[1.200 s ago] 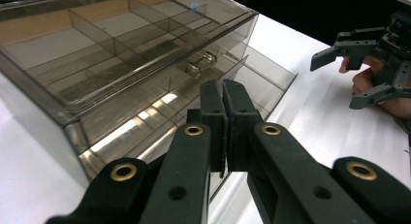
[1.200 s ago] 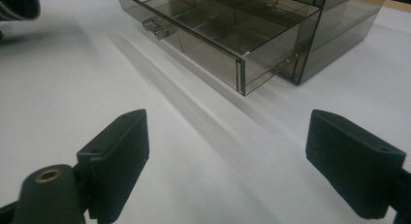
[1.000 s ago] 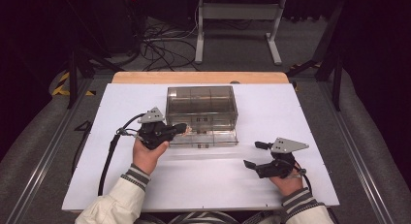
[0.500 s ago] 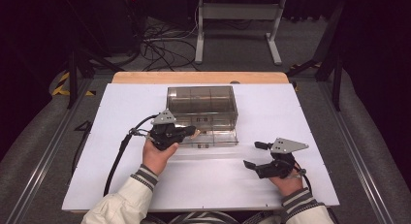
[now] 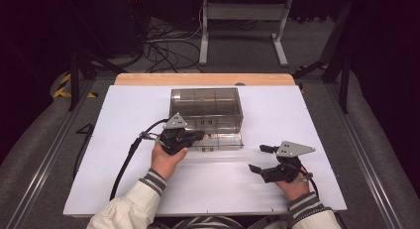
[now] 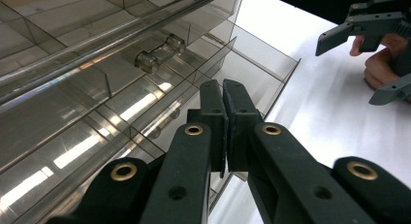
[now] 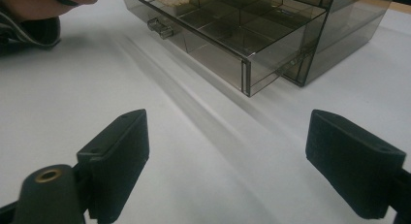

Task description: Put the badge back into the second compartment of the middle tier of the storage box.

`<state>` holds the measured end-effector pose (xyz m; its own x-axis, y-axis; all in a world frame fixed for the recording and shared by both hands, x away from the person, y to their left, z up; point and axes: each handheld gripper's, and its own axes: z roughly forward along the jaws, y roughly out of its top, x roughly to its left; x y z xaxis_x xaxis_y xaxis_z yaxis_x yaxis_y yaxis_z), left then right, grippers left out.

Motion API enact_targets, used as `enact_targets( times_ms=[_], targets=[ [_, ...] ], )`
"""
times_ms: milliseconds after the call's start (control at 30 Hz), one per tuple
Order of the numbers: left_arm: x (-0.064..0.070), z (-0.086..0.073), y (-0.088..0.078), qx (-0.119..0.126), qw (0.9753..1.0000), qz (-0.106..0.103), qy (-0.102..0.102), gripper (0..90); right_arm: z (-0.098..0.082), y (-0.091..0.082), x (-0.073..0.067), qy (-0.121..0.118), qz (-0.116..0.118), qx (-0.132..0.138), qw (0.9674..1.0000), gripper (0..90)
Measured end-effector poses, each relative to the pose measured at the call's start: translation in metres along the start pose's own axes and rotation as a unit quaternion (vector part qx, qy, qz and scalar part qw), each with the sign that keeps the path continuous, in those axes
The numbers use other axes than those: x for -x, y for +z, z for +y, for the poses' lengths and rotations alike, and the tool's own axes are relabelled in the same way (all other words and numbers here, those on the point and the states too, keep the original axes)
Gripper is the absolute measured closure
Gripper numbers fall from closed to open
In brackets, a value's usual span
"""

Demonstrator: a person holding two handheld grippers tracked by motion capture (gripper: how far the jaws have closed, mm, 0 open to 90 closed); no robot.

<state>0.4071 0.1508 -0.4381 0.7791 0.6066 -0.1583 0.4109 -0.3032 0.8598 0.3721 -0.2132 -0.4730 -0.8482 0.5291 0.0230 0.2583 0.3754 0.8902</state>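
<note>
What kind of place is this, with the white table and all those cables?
Probably a lab or test workshop: a person works two handheld grippers over a white table, with loose cables and a metal stand on the floor behind.

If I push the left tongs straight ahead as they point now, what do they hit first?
Most likely the open bottom drawer of the clear drawer box: the shut left tongs point into its divided compartments, though depth is hard to judge.

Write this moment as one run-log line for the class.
left gripper: shut, over open bottom drawer | right gripper: open, apart on table | clear drawer cabinet: upright
</note>
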Motion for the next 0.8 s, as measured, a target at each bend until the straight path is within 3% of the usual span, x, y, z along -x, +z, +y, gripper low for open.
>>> enact_targets(
  times_ms=[533,567,800],
  targets=[
    [0.001,-0.001,0.01,-0.013,0.9998,0.006,0.01,88.5,0.0,0.0,-0.001,-0.003,0.001,0.001,1.0,16.1],
    [0.002,-0.002,0.01,-0.014,0.9999,0.003,0.0,88.4,0.0,0.0,-0.001,-0.003,0.001,0.001,1.0,16.1],
    [0.001,-0.003,0.013,-0.02,0.9998,0.003,0.001,88.4,0.0,0.0,-0.001,-0.004,0.001,0.001,1.0,16.1]
  ],
)
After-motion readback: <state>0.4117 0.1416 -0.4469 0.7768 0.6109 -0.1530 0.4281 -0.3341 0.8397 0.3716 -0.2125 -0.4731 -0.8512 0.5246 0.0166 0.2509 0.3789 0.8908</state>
